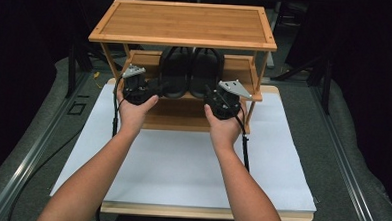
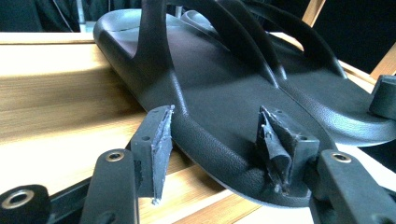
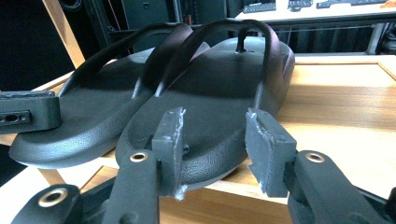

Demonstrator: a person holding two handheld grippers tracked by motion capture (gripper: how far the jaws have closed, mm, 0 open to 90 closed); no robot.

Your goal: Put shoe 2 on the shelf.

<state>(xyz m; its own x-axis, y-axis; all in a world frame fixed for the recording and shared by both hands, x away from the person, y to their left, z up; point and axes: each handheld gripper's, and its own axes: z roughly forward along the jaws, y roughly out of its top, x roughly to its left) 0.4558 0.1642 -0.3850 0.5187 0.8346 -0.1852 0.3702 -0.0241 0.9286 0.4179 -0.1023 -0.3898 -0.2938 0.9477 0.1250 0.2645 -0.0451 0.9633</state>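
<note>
Two black flip-flops are sitting side by side on the middle shelf [image 1: 240, 67] of a bamboo rack [image 1: 184, 22], which is standing at the 12 o'clock end of the bench [image 1: 181, 165] on a white sheet. Their heels are overhanging the shelf's front edge, pointing toward 6 o'clock.

Left claw [image 1: 152, 88]: the person's left hand [image 1: 134, 110] is holding it at the heel of the left flip-flop [image 1: 174, 74]. In the left gripper view, the left claw [image 2: 215, 149] is standing wide, its two pads straddling the heel rim of the left flip-flop [image 2: 215, 93]; one pad is lying against the outer edge of the sole, the other is resting on the footbed. Full clamping cannot be confirmed.

Right claw [image 1: 210, 95]: the person's right hand [image 1: 226, 124] is holding it at the heel of the right flip-flop [image 1: 204, 73]. In the right gripper view, the right claw [image 3: 215, 149] is likewise standing wide, its jaws bracketing the heel of the right flip-flop [image 3: 215, 88] without pressing it. The left flip-flop [image 3: 88, 112] is lying just beside, at 9 o'clock of that view, touching its partner along the straps.

The rack's top shelf is bare.
</note>
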